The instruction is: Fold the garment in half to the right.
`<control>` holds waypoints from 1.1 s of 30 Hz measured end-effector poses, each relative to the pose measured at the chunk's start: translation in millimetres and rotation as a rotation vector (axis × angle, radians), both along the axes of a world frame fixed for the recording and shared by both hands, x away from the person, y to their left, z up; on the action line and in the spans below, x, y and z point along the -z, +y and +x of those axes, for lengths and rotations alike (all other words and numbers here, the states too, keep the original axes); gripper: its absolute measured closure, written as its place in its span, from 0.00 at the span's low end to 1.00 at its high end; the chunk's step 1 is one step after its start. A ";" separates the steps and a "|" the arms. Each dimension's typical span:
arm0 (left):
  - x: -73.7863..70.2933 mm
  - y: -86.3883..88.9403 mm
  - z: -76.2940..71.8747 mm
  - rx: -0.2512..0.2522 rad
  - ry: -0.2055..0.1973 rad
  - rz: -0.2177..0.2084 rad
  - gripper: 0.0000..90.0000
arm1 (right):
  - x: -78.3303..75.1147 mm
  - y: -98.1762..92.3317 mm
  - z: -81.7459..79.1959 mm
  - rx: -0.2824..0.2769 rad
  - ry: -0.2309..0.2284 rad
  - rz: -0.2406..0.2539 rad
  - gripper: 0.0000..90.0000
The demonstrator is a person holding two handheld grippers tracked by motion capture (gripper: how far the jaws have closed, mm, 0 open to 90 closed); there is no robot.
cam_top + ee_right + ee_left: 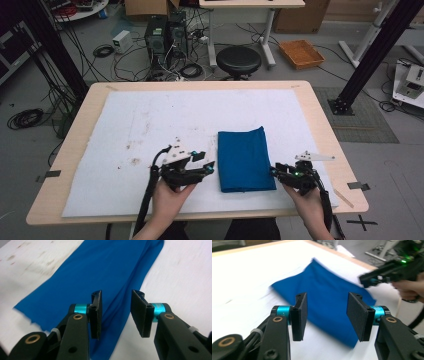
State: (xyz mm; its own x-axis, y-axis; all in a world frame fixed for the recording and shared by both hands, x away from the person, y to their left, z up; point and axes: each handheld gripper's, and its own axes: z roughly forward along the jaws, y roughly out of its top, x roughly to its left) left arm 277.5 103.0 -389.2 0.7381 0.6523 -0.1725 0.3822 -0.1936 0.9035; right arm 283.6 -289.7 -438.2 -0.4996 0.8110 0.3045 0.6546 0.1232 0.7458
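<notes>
Left gripper (210,167) and right gripper (274,170) both sit with jaws apart, nothing between them, flanking the folded blue cloth (245,159) on the white mat (125,125). I'd grab the near corners evenly so the fold stays square. Beyond the table: a stool (238,60), cables, nothing blocking.

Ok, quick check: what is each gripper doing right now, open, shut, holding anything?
Left gripper: open, holding nothing, beside the blue cloth.
Right gripper: open, holding nothing, at the cloth's other side.
</notes>
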 end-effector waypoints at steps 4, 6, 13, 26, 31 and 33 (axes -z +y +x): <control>7.3 23.1 -3.0 -0.039 0.025 -0.017 0.57 | 6.9 6.1 -3.5 -0.040 0.027 -0.015 0.91; 9.7 30.6 -3.7 -0.049 0.032 -0.016 0.57 | 5.2 6.7 -6.9 -0.047 0.010 -0.033 0.97; 11.5 44.4 -3.5 -0.067 0.049 -0.030 0.57 | 6.8 -2.6 -13.2 -0.015 0.021 -0.053 0.95; 17.7 53.1 0.9 -0.080 0.065 -0.020 0.56 | -27.9 4.6 82.9 0.131 -0.039 0.004 0.77; 21.7 58.6 5.2 -0.090 0.062 -0.014 0.54 | -20.8 17.3 124.9 0.169 -0.026 -0.016 0.76; 23.3 61.3 8.0 -0.099 0.070 -0.009 0.52 | -14.2 22.7 136.3 0.167 -0.009 -0.051 0.82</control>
State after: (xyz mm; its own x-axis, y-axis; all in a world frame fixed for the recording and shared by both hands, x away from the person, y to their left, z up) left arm 285.5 164.3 -412.5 0.6561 0.7197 -0.2271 0.4610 -0.1440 0.8756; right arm 420.0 -267.0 -424.0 -0.3592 0.8973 0.2567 0.6625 0.0514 0.7473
